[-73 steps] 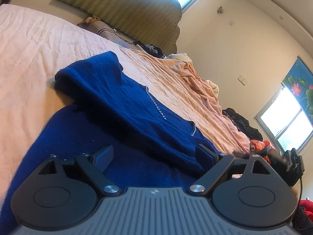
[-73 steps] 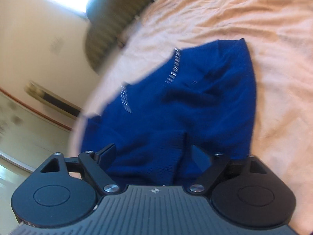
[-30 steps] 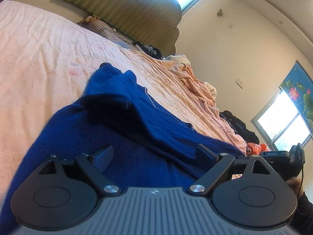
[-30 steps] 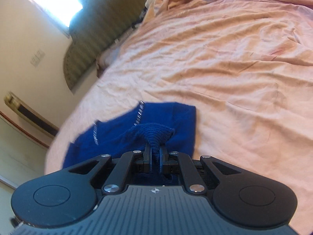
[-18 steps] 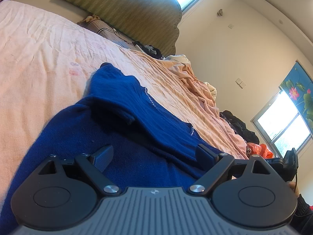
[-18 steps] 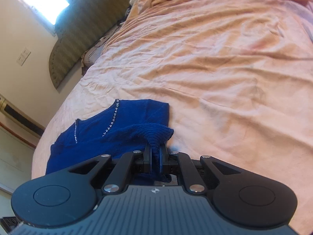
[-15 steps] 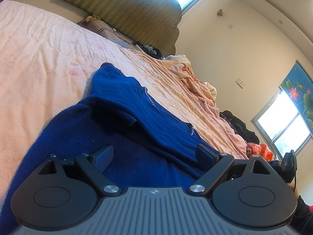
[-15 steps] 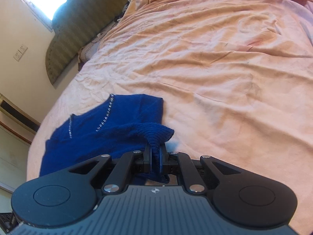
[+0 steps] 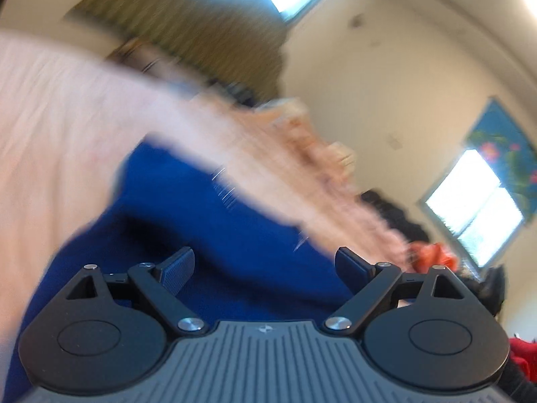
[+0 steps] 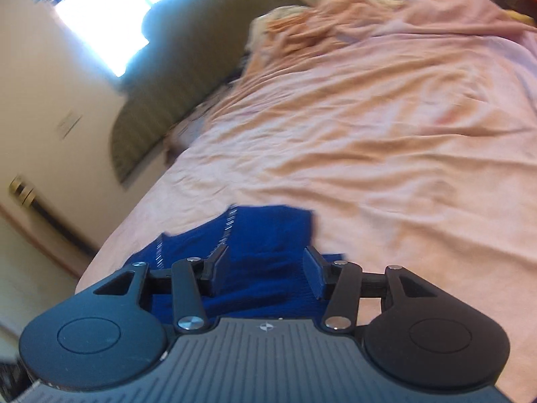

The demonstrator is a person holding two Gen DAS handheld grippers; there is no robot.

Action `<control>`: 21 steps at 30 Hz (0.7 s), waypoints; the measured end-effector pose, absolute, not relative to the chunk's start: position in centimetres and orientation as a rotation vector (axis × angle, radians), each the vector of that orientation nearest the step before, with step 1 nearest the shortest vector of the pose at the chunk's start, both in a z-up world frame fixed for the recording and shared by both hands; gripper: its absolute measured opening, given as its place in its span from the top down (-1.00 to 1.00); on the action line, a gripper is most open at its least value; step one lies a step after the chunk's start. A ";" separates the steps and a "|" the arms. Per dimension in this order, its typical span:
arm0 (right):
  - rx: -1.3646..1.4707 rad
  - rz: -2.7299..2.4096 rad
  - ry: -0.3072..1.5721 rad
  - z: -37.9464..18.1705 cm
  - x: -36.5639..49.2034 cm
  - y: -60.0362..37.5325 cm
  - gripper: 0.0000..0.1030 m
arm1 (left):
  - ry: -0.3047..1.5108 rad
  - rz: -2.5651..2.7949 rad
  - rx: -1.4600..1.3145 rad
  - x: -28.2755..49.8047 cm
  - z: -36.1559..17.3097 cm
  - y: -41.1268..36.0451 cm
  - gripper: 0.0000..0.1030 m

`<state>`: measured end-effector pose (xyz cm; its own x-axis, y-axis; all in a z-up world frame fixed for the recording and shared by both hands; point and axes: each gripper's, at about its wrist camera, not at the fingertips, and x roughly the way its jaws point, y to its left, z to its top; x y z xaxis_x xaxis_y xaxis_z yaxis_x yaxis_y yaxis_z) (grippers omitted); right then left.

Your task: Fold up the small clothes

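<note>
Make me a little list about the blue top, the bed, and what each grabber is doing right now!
garment: blue top, lying on the bed, sparkly trim along its neckline
surface: pink bedsheet, wrinkled
left gripper: open, over the blue fabric, holding nothing
right gripper: open, fingers either side of the blue cloth, not pinching it
behind the bed: green headboard under a bright window
picture quality: left view blurred
</note>
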<state>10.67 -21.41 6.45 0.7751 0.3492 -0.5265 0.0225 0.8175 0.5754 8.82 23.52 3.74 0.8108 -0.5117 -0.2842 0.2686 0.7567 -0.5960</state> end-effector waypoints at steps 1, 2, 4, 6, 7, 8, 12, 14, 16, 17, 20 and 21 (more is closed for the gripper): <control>0.580 0.214 0.678 6.5 11.1 -20.4 0.03 | 0.427 -0.443 -0.529 9.5 4.8 23.1 -0.78; 0.565 0.230 0.688 6.3 11.7 -19.5 0.03 | 0.417 -0.435 -0.488 10.6 5.5 22.6 -0.78; 0.546 0.239 0.723 5.4 13.1 -17.8 0.03 | 0.478 -0.397 -0.407 13.9 5.7 21.4 -0.78; 0.512 0.253 0.784 4.1 14.3 -16.0 0.02 | 0.597 -0.339 -0.333 17.3 4.5 20.6 -0.78; 0.480 0.252 0.818 3.5 14.7 -15.2 0.01 | 0.650 -0.310 -0.304 18.6 3.5 20.5 -0.78; 0.435 0.248 0.855 2.9 14.9 -14.4 -0.03 | 0.694 -0.284 -0.286 19.6 2.6 20.6 -0.77; 0.235 0.288 0.840 1.8 13.1 -13.0 0.04 | 0.661 -0.316 -0.119 19.2 0.3 21.6 -0.76; 0.233 0.299 0.835 2.3 12.2 -13.6 0.04 | 0.644 -0.324 -0.063 18.6 0.1 21.5 -0.77; 0.314 0.288 0.809 3.5 11.3 -15.4 0.05 | 0.645 -0.330 -0.091 18.8 0.0 22.0 -0.77; 0.327 0.280 0.777 4.2 10.7 -16.1 0.04 | 0.643 -0.332 -0.102 18.8 0.1 22.1 -0.78; 0.143 0.218 0.724 5.2 9.2 -16.4 -0.01 | 0.629 -0.343 -0.143 18.8 0.2 22.4 -0.80; 0.032 0.206 0.724 5.1 8.9 -16.1 -0.01 | 0.622 -0.348 -0.169 18.8 0.3 22.7 -0.80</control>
<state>8.87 -16.11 5.12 0.7297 0.1979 -0.6545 -0.1755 0.9793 0.1005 18.76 22.69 0.25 0.7570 -0.3681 -0.5399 0.2674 0.9284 -0.2580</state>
